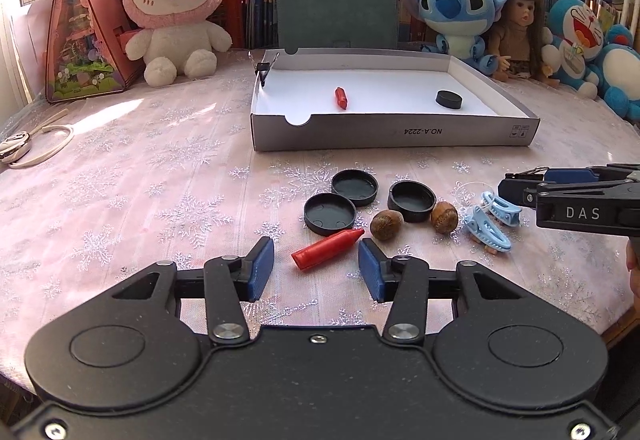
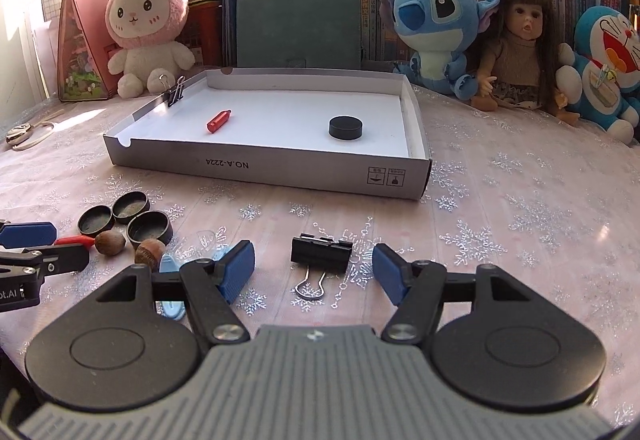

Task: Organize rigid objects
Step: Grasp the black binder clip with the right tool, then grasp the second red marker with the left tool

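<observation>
A red crayon [image 1: 328, 249] lies on the tablecloth between the open fingers of my left gripper [image 1: 316, 258]. Behind it lie three black caps [image 1: 330, 213], two nuts [image 1: 386, 224] and light blue clips [image 1: 490, 232]. My right gripper [image 2: 314, 262] is open around a black binder clip [image 2: 321, 249] on the cloth. The grey cardboard tray [image 1: 392, 136] [image 2: 272, 170] holds a red crayon [image 1: 341, 98] [image 2: 219, 121] and a black cap [image 1: 449, 98] [image 2: 345, 127]; a binder clip [image 2: 174, 92] is clamped on its left wall. The right gripper also shows in the left wrist view [image 1: 516, 186].
Plush toys, a doll [image 2: 516, 48] and a pink rabbit [image 1: 172, 8] line the table's back edge before bookshelves. A pink house-shaped box [image 1: 86, 36] stands at the back left. A cord with a small device [image 1: 20, 150] lies at the left.
</observation>
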{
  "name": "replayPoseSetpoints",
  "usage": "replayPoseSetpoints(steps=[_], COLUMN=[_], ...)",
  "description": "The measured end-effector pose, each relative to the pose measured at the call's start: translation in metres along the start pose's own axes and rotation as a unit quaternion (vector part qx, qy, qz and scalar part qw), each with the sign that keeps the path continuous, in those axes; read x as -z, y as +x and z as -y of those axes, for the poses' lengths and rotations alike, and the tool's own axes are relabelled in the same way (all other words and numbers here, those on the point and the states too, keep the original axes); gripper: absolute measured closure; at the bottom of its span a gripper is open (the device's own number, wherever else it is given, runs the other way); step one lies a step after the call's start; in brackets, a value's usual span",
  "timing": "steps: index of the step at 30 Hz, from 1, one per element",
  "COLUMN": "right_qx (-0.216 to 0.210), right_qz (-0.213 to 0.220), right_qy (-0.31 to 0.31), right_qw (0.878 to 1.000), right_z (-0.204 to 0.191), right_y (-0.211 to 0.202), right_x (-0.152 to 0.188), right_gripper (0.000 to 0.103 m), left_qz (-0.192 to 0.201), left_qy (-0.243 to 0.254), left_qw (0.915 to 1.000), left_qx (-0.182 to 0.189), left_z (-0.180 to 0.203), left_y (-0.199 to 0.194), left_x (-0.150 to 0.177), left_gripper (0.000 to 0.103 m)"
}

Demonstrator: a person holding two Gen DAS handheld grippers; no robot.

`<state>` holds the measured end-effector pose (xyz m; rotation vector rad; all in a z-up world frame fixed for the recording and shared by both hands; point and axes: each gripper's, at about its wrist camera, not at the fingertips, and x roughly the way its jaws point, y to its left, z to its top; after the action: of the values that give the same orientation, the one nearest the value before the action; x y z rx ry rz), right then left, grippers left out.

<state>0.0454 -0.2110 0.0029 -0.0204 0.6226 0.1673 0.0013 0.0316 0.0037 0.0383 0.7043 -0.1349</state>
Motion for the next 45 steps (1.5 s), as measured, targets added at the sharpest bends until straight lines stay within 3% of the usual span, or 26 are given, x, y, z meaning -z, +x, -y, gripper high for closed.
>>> replayPoseSetpoints(steps=[2, 8, 12, 17, 22, 26, 37, 45], right_qx=[0.001, -0.001, 0.003, 0.006, 0.012, 0.019, 0.036, 0.038], right_qz=[0.000, 0.001, 0.002, 0.007, 0.010, 0.009, 0.008, 0.010], right_qy=[0.010, 0.025, 0.029, 0.037, 0.035, 0.030, 0.023, 0.024], right_qw=[1.000, 1.000, 1.000, 0.999, 0.999, 0.999, 0.999, 0.999], right_z=[0.002, 0.004, 0.004, 0.002, 0.002, 0.006, 0.015, 0.016], right_y=[0.001, 0.004, 0.007, 0.007, 0.007, 0.006, 0.001, 0.000], right_x=[-0.001, -0.004, -0.004, -0.004, -0.004, -0.001, 0.004, 0.005], right_gripper=[0.026, 0.026, 0.035, 0.045, 0.056, 0.062, 0.062, 0.057], left_qz=[0.000, 0.002, 0.002, 0.007, 0.009, 0.010, 0.008, 0.003], left_qy=[0.004, 0.010, 0.010, 0.003, 0.014, 0.015, 0.006, 0.010], left_qw=[0.9999, 0.9998, 0.9997, 0.9996, 0.9992, 0.9996, 0.9999, 0.9995], left_qx=[0.013, 0.019, 0.023, 0.028, 0.036, 0.023, -0.011, -0.028], left_z=[0.003, 0.009, 0.009, 0.011, 0.014, 0.008, -0.018, -0.029], left_y=[-0.001, -0.001, -0.001, 0.004, 0.006, 0.005, 0.004, -0.005], left_x=[0.000, 0.001, 0.000, -0.002, -0.003, -0.002, -0.002, 0.003], left_gripper=[0.070, 0.072, 0.075, 0.072, 0.063, 0.060, 0.051, 0.045])
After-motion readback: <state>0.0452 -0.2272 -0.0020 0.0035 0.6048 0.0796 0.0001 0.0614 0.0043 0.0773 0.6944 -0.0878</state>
